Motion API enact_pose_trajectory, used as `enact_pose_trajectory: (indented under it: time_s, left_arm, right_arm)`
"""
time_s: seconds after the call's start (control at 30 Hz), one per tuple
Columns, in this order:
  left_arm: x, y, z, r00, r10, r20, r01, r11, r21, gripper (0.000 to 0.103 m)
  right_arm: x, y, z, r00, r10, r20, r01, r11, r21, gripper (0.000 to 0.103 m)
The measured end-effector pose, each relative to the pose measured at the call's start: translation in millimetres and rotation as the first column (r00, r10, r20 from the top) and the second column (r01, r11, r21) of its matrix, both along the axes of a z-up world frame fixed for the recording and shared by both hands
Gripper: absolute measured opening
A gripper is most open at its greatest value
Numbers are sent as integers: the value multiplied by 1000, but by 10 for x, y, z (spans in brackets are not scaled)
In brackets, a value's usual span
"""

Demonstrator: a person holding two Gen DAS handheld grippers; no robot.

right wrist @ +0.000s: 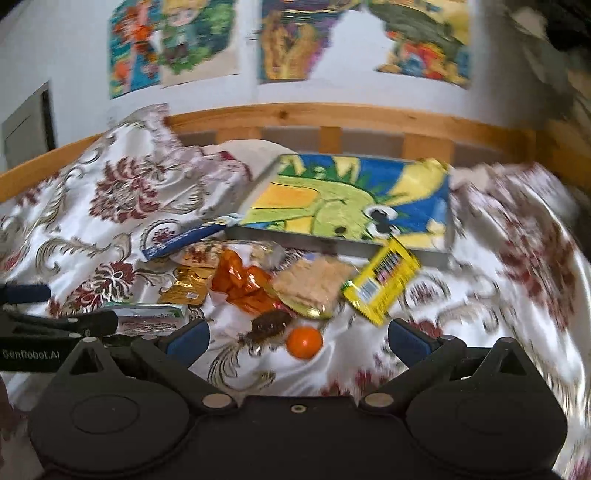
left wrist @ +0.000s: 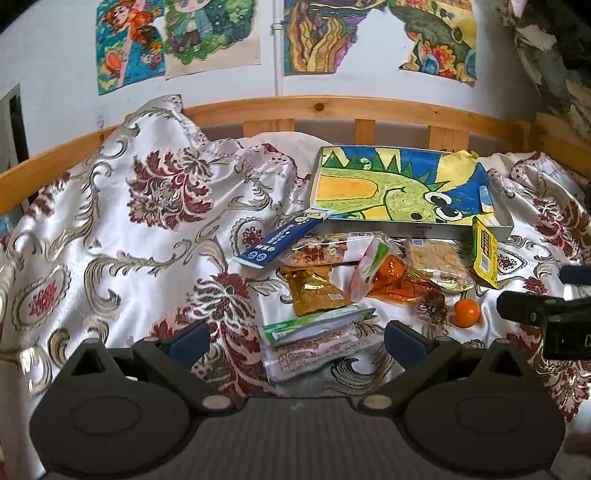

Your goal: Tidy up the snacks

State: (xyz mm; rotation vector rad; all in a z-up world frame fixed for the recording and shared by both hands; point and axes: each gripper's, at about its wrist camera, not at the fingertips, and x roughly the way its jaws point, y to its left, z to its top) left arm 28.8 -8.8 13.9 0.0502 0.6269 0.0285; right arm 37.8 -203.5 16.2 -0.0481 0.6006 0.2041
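Several snack packets lie heaped on a floral bedspread (left wrist: 122,221) in front of a shallow box (left wrist: 406,227) lined with a dinosaur drawing. Among them are a blue stick packet (left wrist: 284,236), a gold packet (left wrist: 314,291), an orange wrapper (left wrist: 391,273), a cracker pack (left wrist: 436,258), a yellow packet (left wrist: 484,251) and a small orange fruit (left wrist: 467,313). My left gripper (left wrist: 295,339) is open above a green-and-white packet (left wrist: 314,339). My right gripper (right wrist: 295,339) is open just short of the orange fruit (right wrist: 304,341), with the yellow packet (right wrist: 380,282) beyond it.
A wooden bed rail (left wrist: 332,107) runs behind the box, with drawings taped to the wall (left wrist: 177,33) above. The bedspread bunches up at the back left. The right gripper's body (left wrist: 546,317) shows at the right edge of the left wrist view. The right wrist view is blurred.
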Motion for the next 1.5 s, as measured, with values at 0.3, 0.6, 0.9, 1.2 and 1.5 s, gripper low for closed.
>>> enact_pose_trajectory:
  time_s: [0.3,0.6,0.9,1.2,1.5]
  left_arm:
    - [160,-82,-29,997,-69,-29,70,997,35,102]
    - [232,-71,-191,975,-212,-66,215,976,44,102]
    - [497,-4,-292,914,-386,-121,402,903,153,102]
    - [792,58,-460,836,-491,-243,528,841,116,102]
    - [1060,190,-469,788,-523,-324,549,836,-15,98]
  right_arm:
    - [313,-64,-83,993,118,-3,-118,993,-12,102]
    - [419,-125,-247,982,177,-66,-174,984,42,102]
    - [593,-134,-394,973,214,-89,-209,976,66,102]
    - [773,-188,-523,970,205,-133,-198,978,69,87]
    - [756,-228,-516,964,219,-151,-213,976,54,81]
